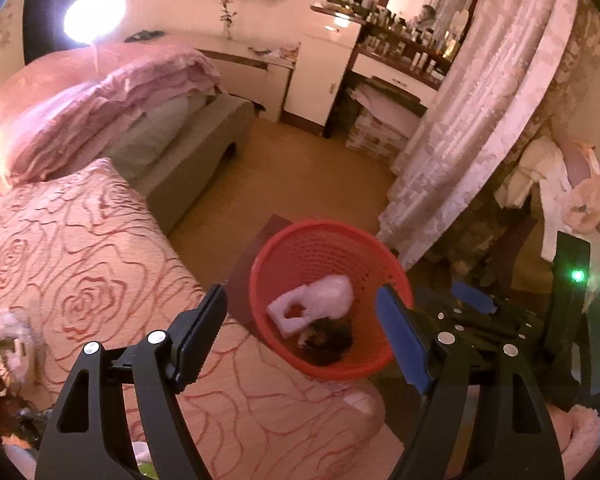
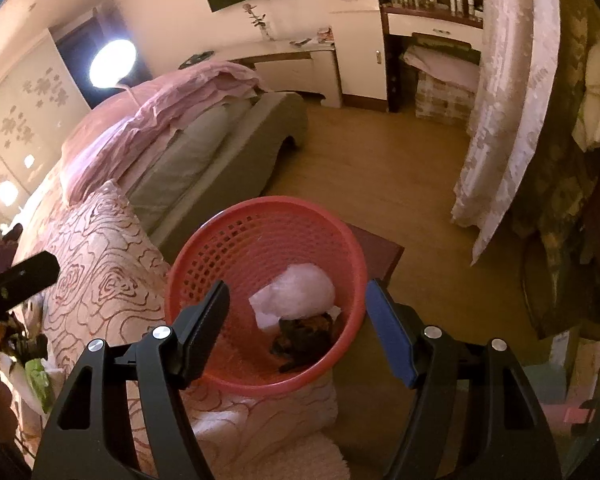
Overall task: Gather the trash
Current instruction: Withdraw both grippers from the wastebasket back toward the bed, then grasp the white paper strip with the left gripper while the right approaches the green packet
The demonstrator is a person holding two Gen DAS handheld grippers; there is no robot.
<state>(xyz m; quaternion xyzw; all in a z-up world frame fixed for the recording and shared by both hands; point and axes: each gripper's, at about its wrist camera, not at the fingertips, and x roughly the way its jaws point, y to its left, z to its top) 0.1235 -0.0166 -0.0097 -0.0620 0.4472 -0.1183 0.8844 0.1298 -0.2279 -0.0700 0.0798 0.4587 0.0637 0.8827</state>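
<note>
Basket (image 2: 352, 240) holds white wrapper (image 2: 300, 292), dark scrap (image 2: 304, 336).

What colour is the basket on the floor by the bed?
Red; the basket has a perforated wall. It shows best in the right wrist view.

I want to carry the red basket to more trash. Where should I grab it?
Probably the red basket's rim on the floor side, coming from above. The rim is a thin open edge that open fingers could straddle; the round wall looks too wide. The bed crowds the other side. Both the left hand-held gripper and right hand-held gripper are open and empty.
</note>
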